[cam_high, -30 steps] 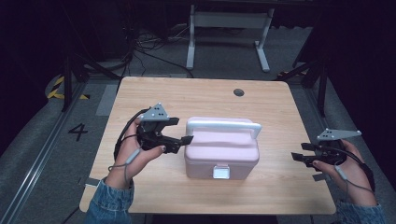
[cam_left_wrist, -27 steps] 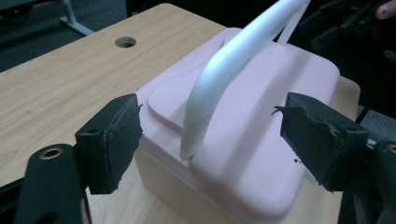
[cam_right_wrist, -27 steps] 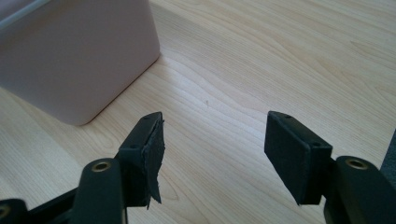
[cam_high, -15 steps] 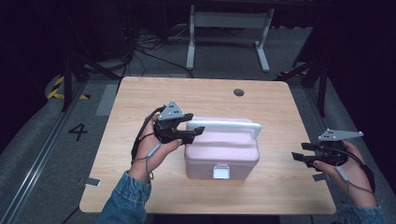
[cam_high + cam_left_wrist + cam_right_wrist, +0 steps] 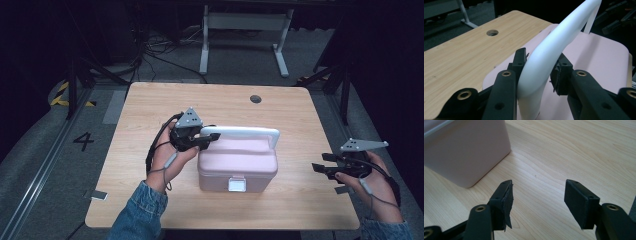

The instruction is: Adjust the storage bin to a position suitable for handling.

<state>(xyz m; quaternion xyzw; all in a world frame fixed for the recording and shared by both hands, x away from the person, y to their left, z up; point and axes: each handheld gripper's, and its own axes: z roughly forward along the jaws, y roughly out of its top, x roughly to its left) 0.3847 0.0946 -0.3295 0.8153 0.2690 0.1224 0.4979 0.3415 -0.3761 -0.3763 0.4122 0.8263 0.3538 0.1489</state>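
A pink box (image 5: 239, 165) with a white latch (image 5: 237, 185) stands mid-table, its white handle (image 5: 241, 132) raised upright over the lid. My left gripper (image 5: 206, 140) has just been closing and is shut on the handle's left end; in the left gripper view both pads press the white handle (image 5: 546, 55) above the pink lid (image 5: 596, 62). My right gripper (image 5: 320, 168) is open near the table's right edge, apart from the box. In the right gripper view its jaws (image 5: 536, 200) stand wide over bare wood, with the pink box's corner (image 5: 466, 152) at upper left.
The wooden table (image 5: 150, 115) has a round cable hole (image 5: 256, 98) at the back. A white metal frame (image 5: 242, 35) stands on the dark floor behind the table. A floor marking "4" (image 5: 83, 141) lies to the left.
My left gripper moved right to the handle's left end and closed on it. The right gripper stayed still.
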